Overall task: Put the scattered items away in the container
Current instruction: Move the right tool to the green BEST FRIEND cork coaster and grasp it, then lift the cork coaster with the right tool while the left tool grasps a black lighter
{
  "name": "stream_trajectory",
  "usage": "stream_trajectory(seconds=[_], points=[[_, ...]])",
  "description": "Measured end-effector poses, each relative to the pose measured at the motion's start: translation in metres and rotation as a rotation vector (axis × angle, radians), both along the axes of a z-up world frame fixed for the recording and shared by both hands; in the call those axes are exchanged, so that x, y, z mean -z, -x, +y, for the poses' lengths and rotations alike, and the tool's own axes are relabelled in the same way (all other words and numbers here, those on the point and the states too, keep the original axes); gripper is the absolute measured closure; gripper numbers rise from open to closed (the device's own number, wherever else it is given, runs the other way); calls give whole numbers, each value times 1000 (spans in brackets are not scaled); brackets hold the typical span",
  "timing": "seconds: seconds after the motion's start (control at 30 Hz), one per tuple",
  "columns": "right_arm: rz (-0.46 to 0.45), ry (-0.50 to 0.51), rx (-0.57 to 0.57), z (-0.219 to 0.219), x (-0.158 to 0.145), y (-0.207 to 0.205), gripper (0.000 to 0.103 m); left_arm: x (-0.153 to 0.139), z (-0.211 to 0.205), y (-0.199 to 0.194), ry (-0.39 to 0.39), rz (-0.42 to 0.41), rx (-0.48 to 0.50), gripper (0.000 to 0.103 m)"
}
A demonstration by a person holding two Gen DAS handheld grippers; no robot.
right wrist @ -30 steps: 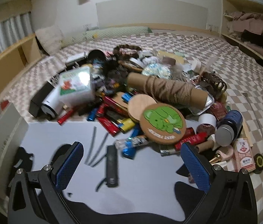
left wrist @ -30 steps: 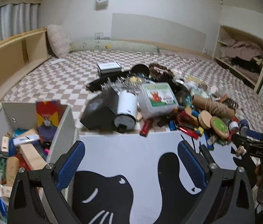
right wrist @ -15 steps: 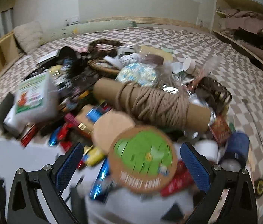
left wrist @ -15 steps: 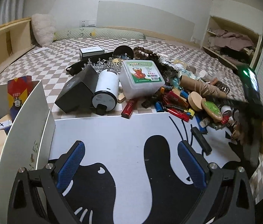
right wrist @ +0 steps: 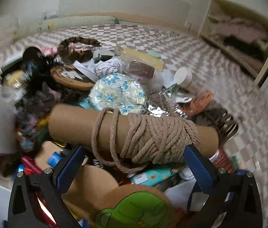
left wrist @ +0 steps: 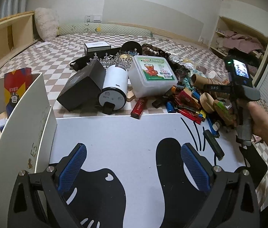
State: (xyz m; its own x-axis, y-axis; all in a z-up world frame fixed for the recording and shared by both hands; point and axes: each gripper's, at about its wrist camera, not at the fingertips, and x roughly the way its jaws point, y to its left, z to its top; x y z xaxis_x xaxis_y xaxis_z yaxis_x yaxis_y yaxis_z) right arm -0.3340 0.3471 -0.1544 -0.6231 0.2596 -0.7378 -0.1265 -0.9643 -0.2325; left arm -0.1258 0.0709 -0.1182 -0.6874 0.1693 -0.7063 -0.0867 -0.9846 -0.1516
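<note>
A: Clutter heaped on a checked bedspread. Left gripper hangs over a white board with black cat shapes, blue pads spread wide, nothing between them.

B: Container?

A: White box at the left edge of the left view, partly filled: a red-and-blue carton stands upright inside, smaller packs lie below it. The board's left edge sits just beside the box wall.

B: Right side?

A: Right gripper is low over the pile, jaws fully apart and empty. A cardboard tube wound with tan rope lies crosswise just beyond the fingertips, its rope bundle between the two pads in the view. Whether either pad touches it cannot be told. A round cork coaster with a green figure sits right under the gripper body. Behind the tube is a blue-flowered foil bundle. The view is motion-blurred at its edges.

B: From the left view?

A: A hand grips the right tool's handle at the right edge. Mid-pile: a black box, a white cylinder on its side touching it, and a clear tub with a green label. Red and blue lighters are scattered along the board's far edge. A black stick lies on the board near that hand.
</note>
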Motion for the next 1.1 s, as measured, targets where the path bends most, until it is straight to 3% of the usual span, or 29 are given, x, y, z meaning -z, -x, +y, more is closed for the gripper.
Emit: stream_trajectory(seconds=[0.03, 0.1, 0.2, 0.83, 1.03, 1.1], points=[[5, -35, 3, -4, 5, -2, 0, 0, 0, 0, -1, -2, 2, 3], [3, 17, 32, -1, 11, -8, 0, -1, 1, -1, -2, -2, 6, 3], [-118, 259, 57, 18, 31, -17, 0, -4, 1, -4, -7, 7, 9, 3], [-223, 211, -231, -48, 41, -181, 0, -16, -4, -21, -32, 39, 22, 3], [-275, 305, -371, -47, 31, -208, 0, -18, -5, -29, -33, 51, 33, 3], [-253, 369, -343, -34, 22, -212, 0, -17, -4, -30, -32, 53, 39, 3]])
